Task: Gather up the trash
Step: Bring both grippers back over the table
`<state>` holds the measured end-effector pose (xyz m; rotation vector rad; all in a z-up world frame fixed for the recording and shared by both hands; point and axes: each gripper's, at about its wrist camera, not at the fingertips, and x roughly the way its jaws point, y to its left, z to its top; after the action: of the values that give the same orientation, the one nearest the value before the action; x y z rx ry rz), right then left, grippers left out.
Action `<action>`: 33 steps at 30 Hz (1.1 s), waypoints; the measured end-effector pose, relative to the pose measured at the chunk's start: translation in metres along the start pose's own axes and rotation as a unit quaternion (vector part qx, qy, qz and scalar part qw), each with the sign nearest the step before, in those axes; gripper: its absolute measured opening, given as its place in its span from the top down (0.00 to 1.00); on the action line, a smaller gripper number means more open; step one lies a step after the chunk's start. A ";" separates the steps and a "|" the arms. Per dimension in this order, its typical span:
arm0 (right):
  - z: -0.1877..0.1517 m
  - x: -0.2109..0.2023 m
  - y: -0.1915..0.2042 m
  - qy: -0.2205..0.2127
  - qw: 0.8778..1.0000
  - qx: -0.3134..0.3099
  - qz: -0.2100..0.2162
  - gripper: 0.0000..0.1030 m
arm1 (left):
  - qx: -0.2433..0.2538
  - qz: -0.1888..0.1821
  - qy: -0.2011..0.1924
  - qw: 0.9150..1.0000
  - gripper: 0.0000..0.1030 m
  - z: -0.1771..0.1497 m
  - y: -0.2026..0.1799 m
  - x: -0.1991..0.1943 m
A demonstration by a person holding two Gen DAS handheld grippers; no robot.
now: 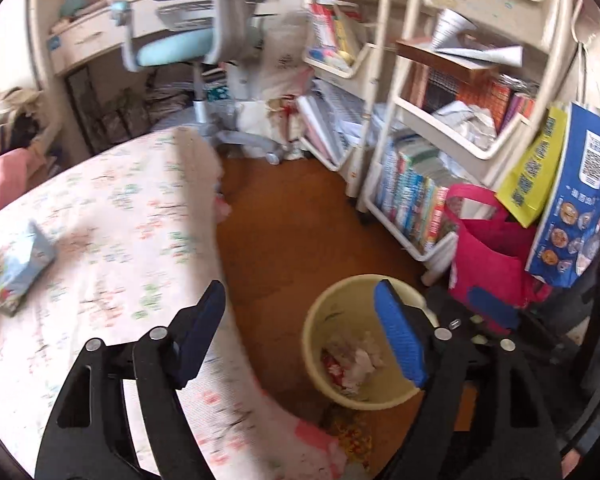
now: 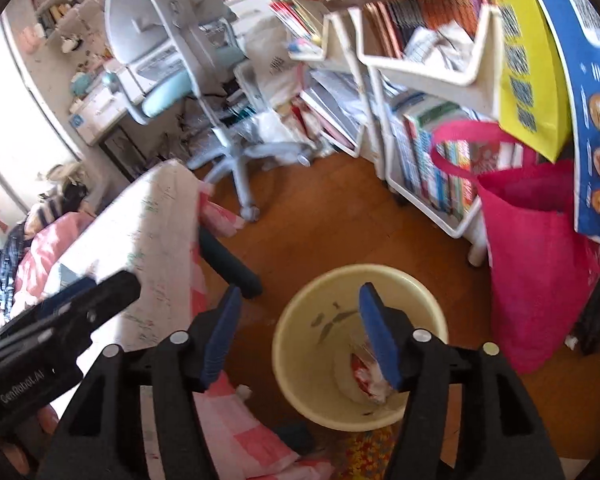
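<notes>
A pale yellow waste bin (image 1: 320,328) stands on the wooden floor beside the bed, holding crumpled paper and red-white wrappers (image 1: 354,358). It also shows in the right wrist view (image 2: 300,320), with trash (image 2: 366,376) at its bottom. My left gripper (image 1: 300,300) is open and empty, spanning the bed edge and the bin. My right gripper (image 2: 298,298) is open and empty, above the bin's near-left rim. The left gripper's body (image 2: 56,332) shows at the left of the right wrist view, over the bed.
A bed with a floral sheet (image 1: 120,208) fills the left; a blue tissue pack (image 1: 14,266) lies on it. White book carts (image 1: 420,184), a pink tote bag (image 1: 488,264), a blue bag (image 1: 576,200) and a desk chair (image 1: 188,48) surround the floor.
</notes>
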<state>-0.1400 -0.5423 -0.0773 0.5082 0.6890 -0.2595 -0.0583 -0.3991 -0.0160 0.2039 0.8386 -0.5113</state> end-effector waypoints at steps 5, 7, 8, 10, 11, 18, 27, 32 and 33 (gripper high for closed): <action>0.001 -0.007 0.035 -0.019 0.998 -0.050 0.014 0.36 | -0.021 0.036 -0.012 0.999 0.21 -0.009 0.046 -0.031; -0.001 -0.007 0.050 -0.019 0.997 -0.069 0.022 0.35 | -0.038 0.047 -0.015 0.998 0.20 -0.011 0.068 -0.041; -0.002 -0.008 0.057 -0.020 0.997 -0.077 0.024 0.33 | -0.047 0.051 -0.016 0.997 0.19 -0.013 0.079 -0.045; -0.005 -0.009 0.073 -0.024 0.994 -0.098 0.029 0.32 | -0.067 0.060 -0.017 0.996 0.18 -0.018 0.102 -0.053; -0.006 -0.009 0.079 -0.026 0.993 -0.107 0.032 0.31 | -0.077 0.063 -0.020 0.995 0.18 -0.021 0.112 -0.058; -0.020 -0.007 0.124 -0.030 0.984 -0.167 0.049 0.28 | -0.117 0.073 -0.026 0.990 0.17 -0.032 0.165 -0.072; -0.031 0.006 0.164 -0.018 0.977 -0.202 0.069 0.26 | -0.145 0.077 -0.022 0.986 0.16 -0.044 0.206 -0.077; -0.038 0.013 0.182 -0.011 0.973 -0.218 0.074 0.25 | -0.154 0.081 -0.019 0.985 0.16 -0.047 0.220 -0.076; -0.038 0.015 0.186 -0.009 0.973 -0.220 0.075 0.25 | -0.156 0.082 -0.018 0.984 0.16 -0.047 0.224 -0.075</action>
<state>-0.0775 -0.3656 -0.0455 0.1324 0.6629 0.0344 -0.0174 -0.1625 0.0037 -0.0246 0.8459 -0.2235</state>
